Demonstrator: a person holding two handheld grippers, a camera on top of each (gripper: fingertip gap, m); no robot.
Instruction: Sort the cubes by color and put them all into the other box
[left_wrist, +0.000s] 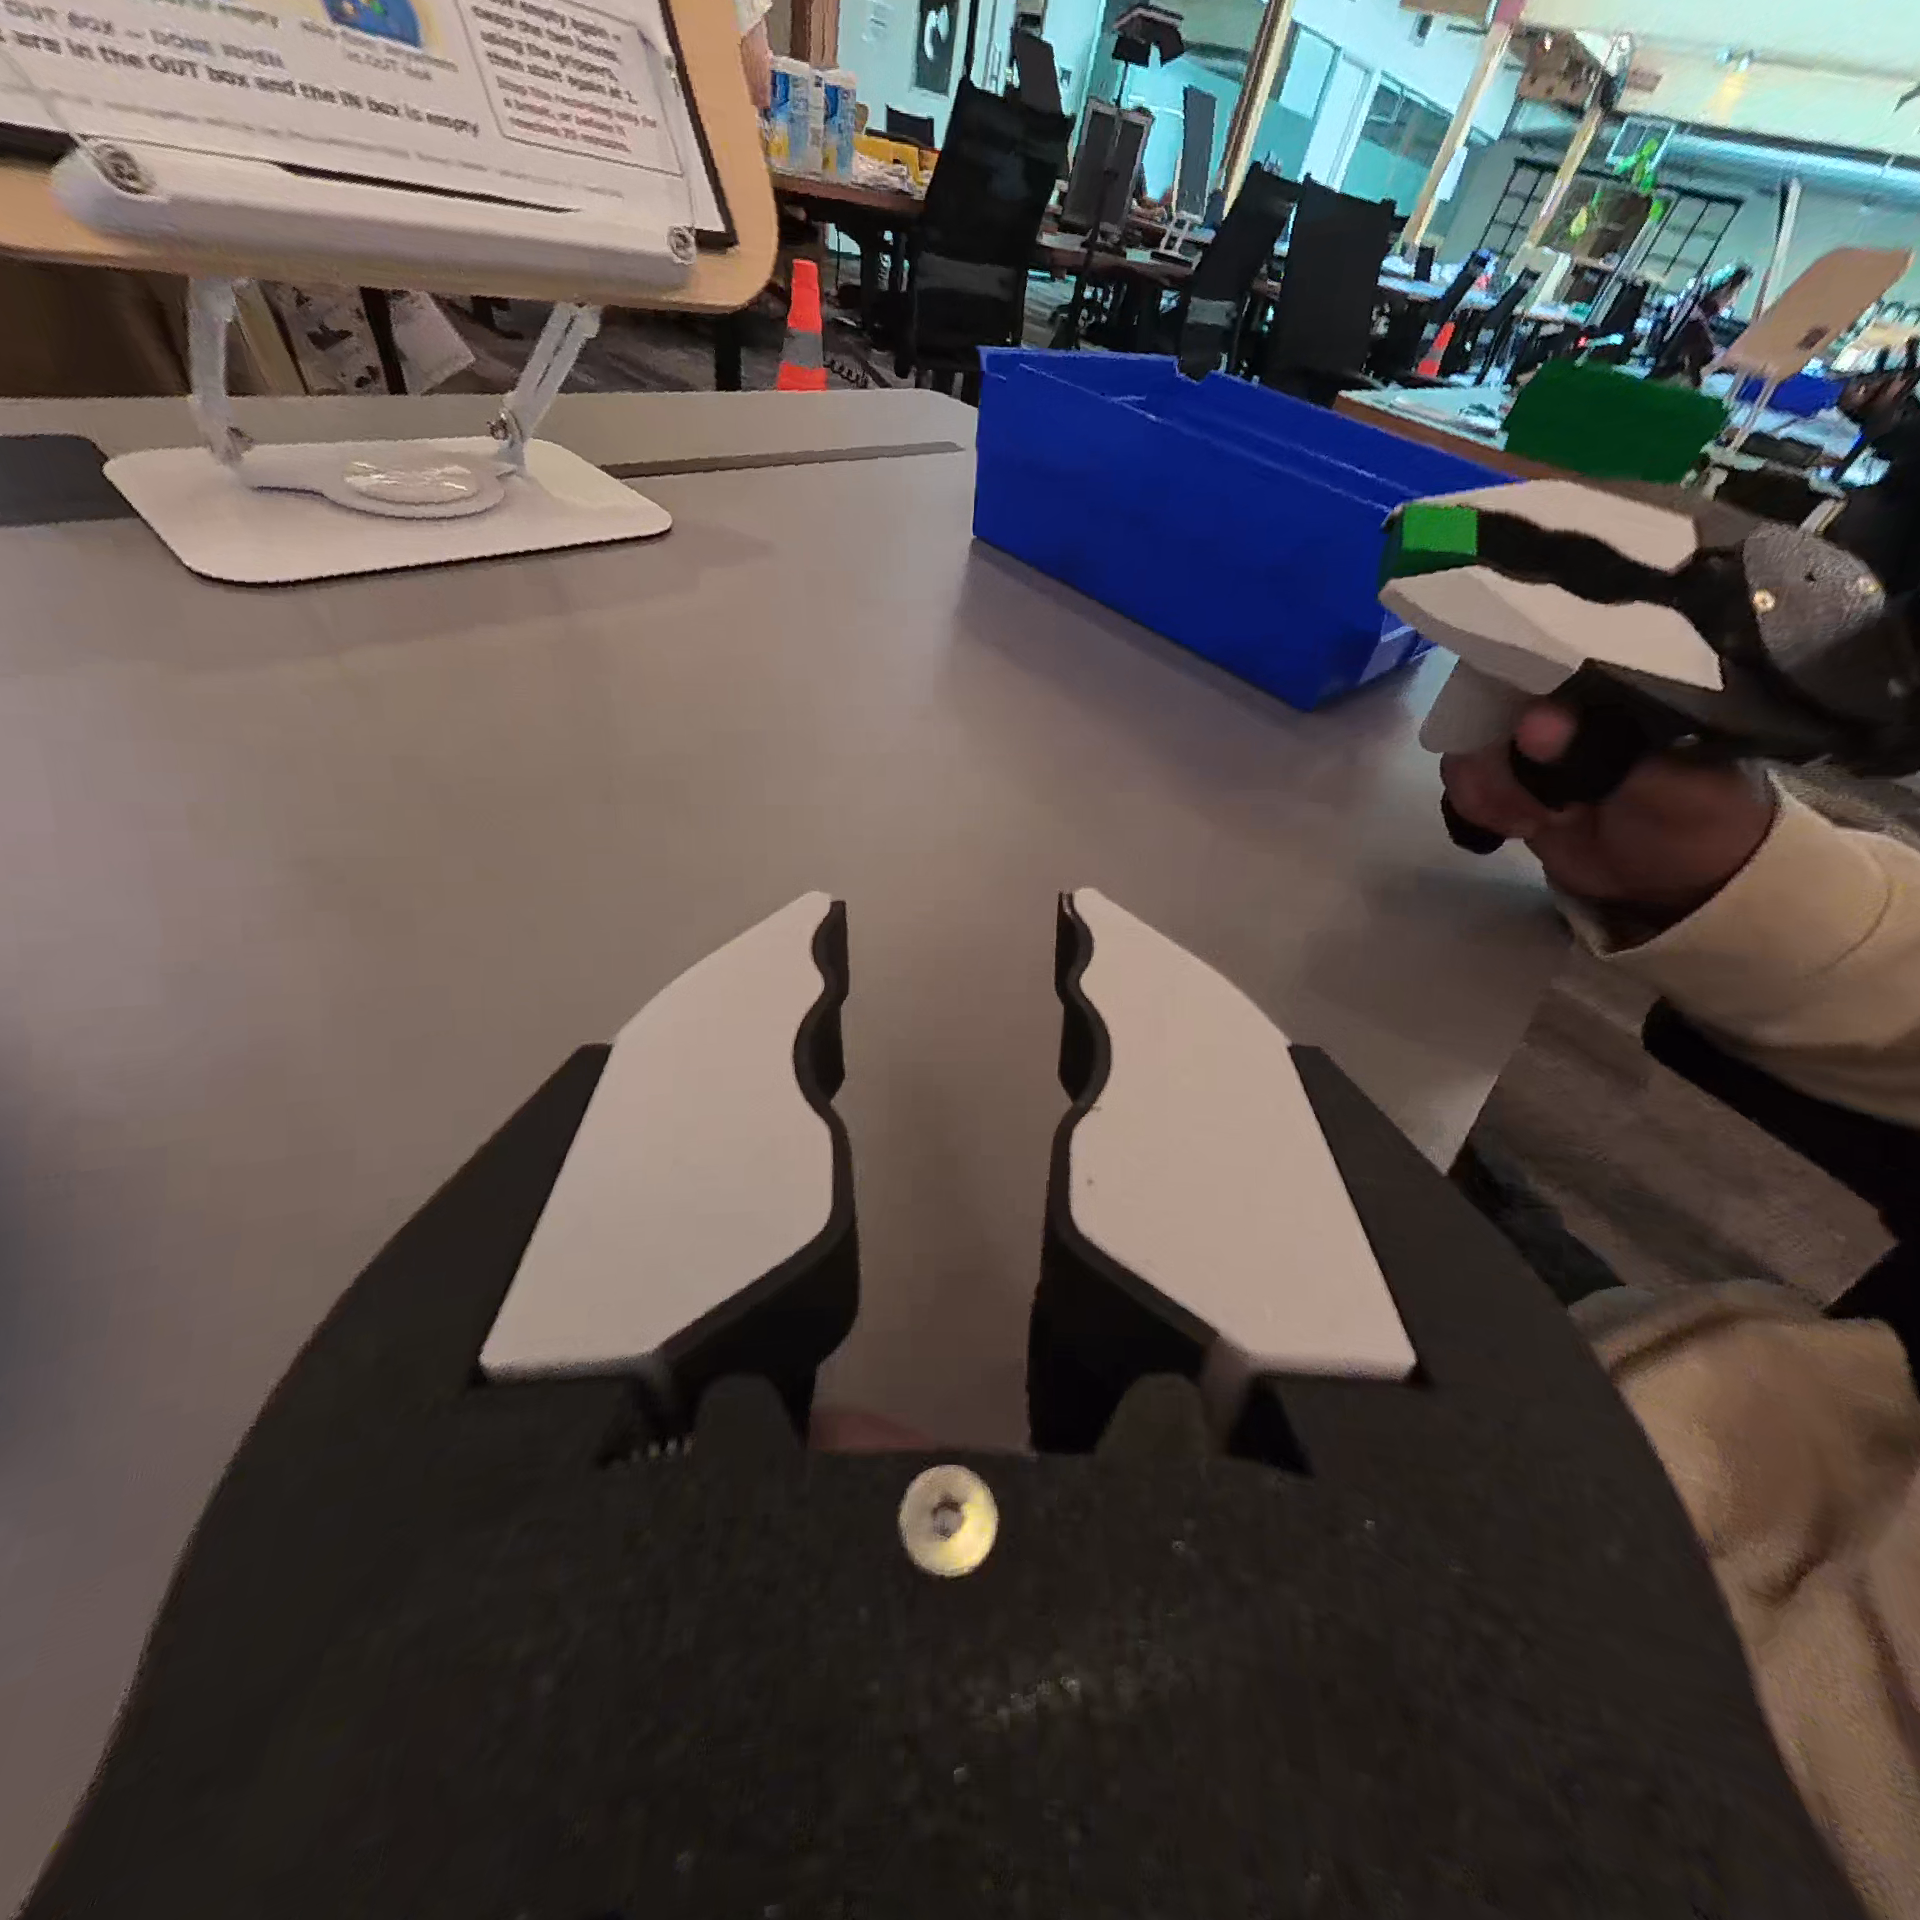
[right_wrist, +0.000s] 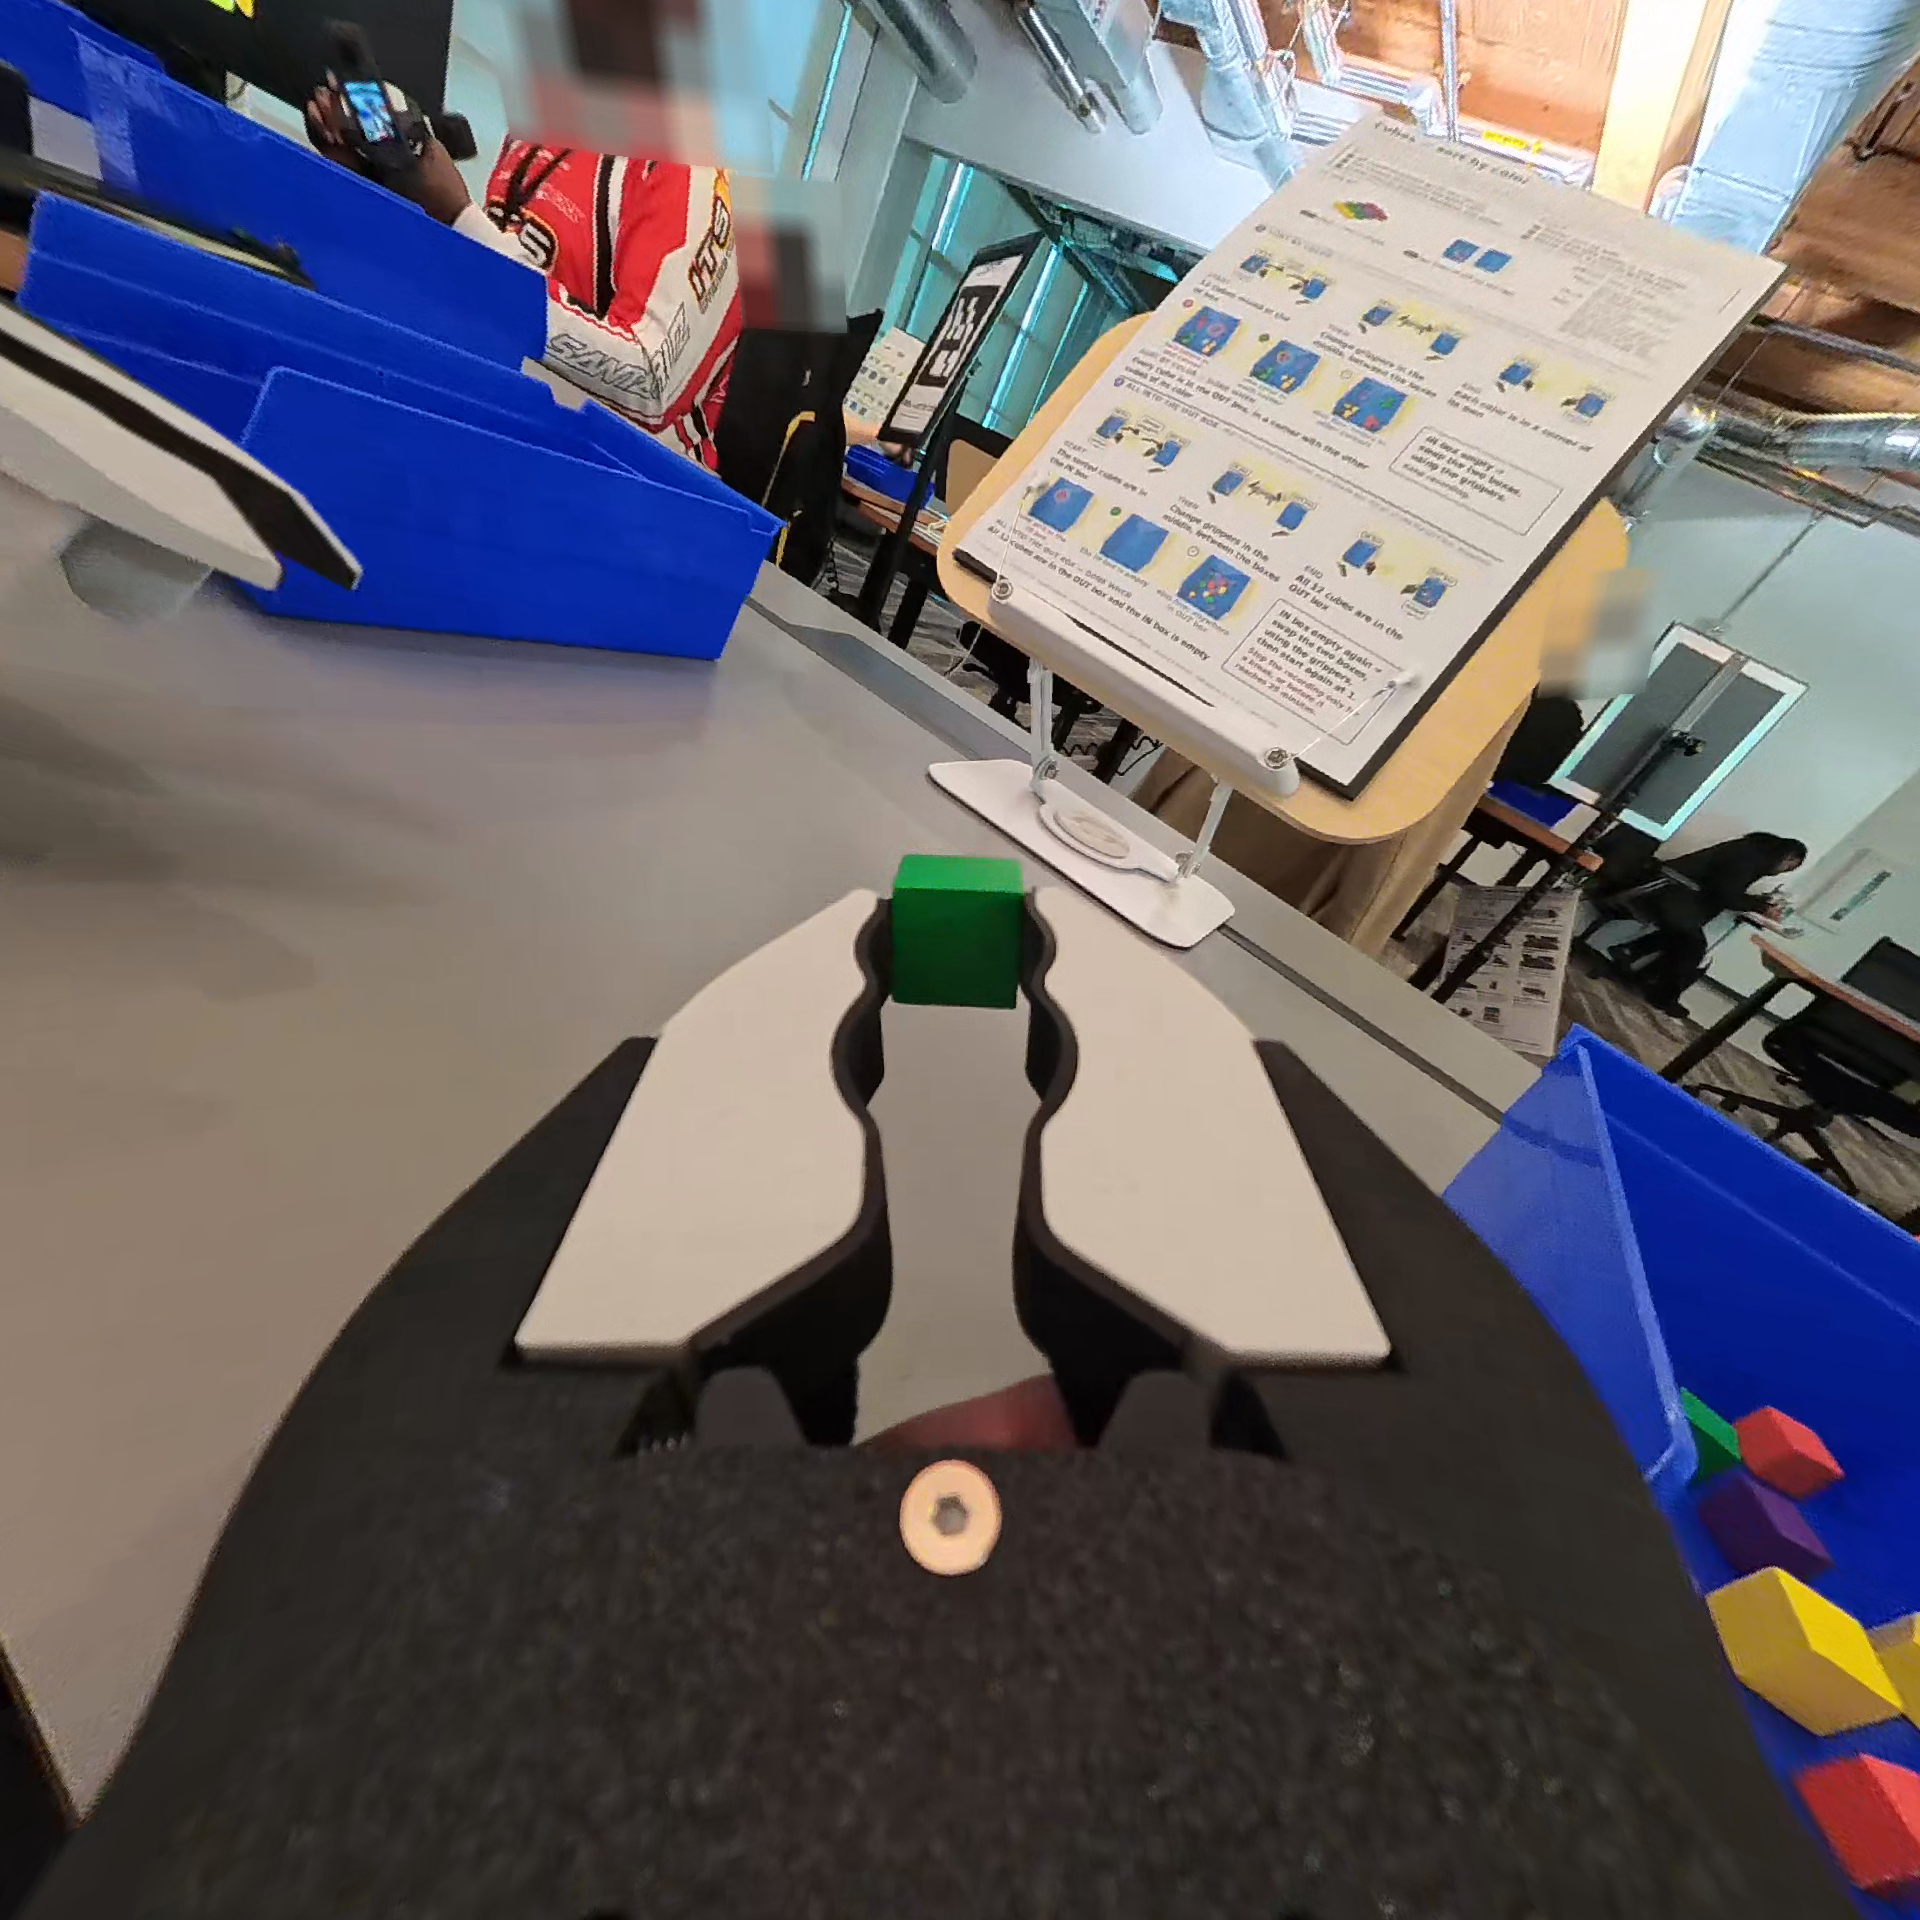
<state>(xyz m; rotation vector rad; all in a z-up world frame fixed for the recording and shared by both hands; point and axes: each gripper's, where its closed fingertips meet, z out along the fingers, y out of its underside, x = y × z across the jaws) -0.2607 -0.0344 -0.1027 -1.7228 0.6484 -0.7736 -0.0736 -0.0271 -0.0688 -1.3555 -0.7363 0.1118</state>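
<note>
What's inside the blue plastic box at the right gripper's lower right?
Blue plastic box: green cube, two red, a purple and yellow cubes show. The rest lies out of frame or behind the right gripper.

Green cube pinched at right claw tips, above grey table.

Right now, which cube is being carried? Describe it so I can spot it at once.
Start at the grey table, between the blue boxes. Above it the right gripper is raised, shut on a green cube pinched at its fingertips. Unlike the red, purple and yellow cubes in the blue box at lower right, this one is held in the air.
</note>
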